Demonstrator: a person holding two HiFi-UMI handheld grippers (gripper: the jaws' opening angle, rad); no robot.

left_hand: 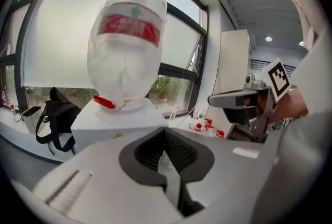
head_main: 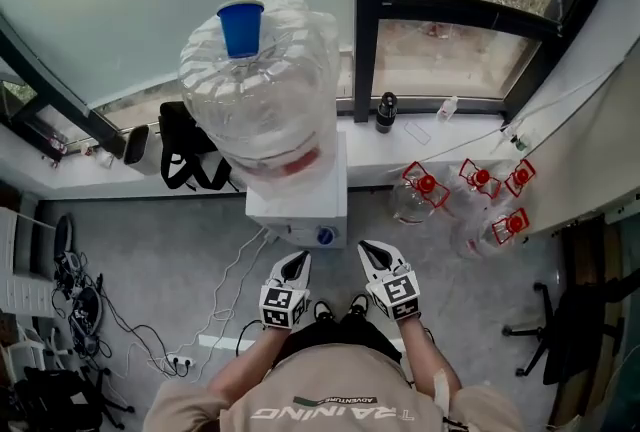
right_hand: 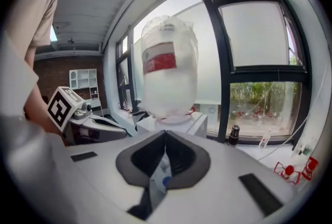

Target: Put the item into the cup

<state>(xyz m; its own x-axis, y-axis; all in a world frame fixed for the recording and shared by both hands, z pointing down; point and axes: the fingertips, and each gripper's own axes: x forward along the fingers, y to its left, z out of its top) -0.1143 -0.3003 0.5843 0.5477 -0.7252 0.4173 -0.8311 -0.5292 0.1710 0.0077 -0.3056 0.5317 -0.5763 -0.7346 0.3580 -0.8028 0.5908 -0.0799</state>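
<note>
A blue cup stands upside-up on the flat end of a large inverted water bottle, which sits on a white dispenser. The bottle with its red label also fills the left gripper view, and the bottle shows again in the right gripper view. My left gripper and right gripper are held side by side just in front of the dispenser, low, pointing at it. The left gripper is shut and the right gripper is shut. I see nothing between either pair of jaws.
A black bag and a dark bottle rest on the window sill. Several empty water bottles with red caps lie on the floor to the right. Cables and a power strip lie at left, an office chair at right.
</note>
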